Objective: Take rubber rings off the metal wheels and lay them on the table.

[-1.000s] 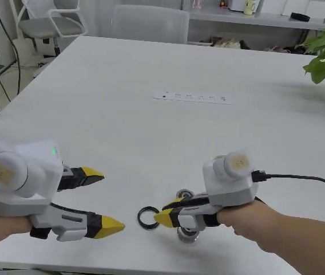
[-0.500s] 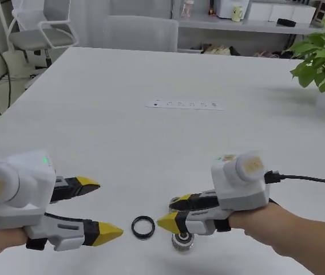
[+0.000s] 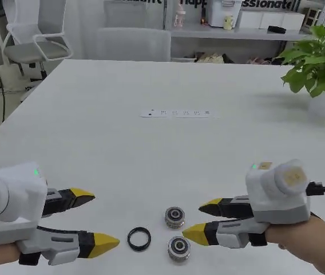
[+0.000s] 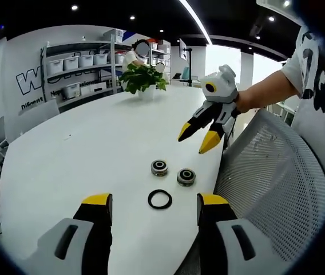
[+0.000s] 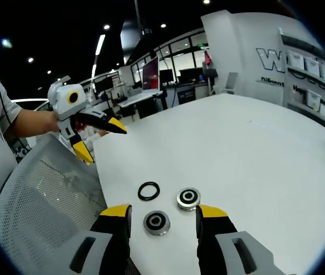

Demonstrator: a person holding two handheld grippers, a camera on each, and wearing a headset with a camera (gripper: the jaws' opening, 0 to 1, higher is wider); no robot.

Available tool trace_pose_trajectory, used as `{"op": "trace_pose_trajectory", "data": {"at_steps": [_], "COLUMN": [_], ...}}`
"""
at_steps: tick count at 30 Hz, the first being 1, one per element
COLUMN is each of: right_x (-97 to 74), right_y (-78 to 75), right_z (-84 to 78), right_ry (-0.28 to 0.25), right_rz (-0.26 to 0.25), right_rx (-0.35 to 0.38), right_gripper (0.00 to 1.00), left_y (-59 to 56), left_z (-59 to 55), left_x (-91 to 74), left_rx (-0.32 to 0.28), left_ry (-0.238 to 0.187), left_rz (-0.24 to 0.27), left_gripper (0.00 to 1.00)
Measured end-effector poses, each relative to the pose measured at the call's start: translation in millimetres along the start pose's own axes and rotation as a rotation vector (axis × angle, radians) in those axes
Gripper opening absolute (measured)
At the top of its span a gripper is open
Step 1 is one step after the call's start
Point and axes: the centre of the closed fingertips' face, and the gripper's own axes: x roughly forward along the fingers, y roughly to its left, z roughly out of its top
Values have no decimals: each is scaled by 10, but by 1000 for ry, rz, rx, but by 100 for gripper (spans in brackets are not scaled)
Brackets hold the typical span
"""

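The left gripper (image 3: 106, 220) and right gripper (image 3: 191, 220) are hovering, jaws apart and gripping nothing. A rubber ring (image 3: 139, 239) and two metal wheels (image 3: 175, 217) (image 3: 178, 248) are lying on the worktop (image 3: 151, 154) between the facing jaw tips.

I see a broad white bench (image 3: 122, 154) with a flat white power strip (image 3: 178, 113) near its middle, a leafy green potted plant (image 3: 314, 57) at its far right edge, and a white office chair (image 3: 34, 51) beyond its far left corner.

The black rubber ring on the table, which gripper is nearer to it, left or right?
Left. The left gripper has its lower jaw tip just beside the ring. The right gripper is on the ring's other side, with a metal wheel between them.
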Motion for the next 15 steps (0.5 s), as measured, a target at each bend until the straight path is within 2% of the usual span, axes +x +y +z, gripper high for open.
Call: {"op": "trace_pose_trajectory", "data": {"at_steps": [7,9,15], "right_x": [-208,-245,-361], "right_y": [-43,-54,-124], "right_z": [-13,-40,-141], "right_ry": [-42,-44,-37], "right_rz": [-31,-36,-68], "right_rx": [10,13,17], "right_gripper": [52,56,61], "left_y": [-19,-28,-54], "left_z": [40,43,28], "left_x": [-12,-16,-40], "left_rx": [-15,-17,-15], "left_ry": [-13,-16,-12], "left_rz": [7,9,18], "left_gripper": [61,65,66]}}
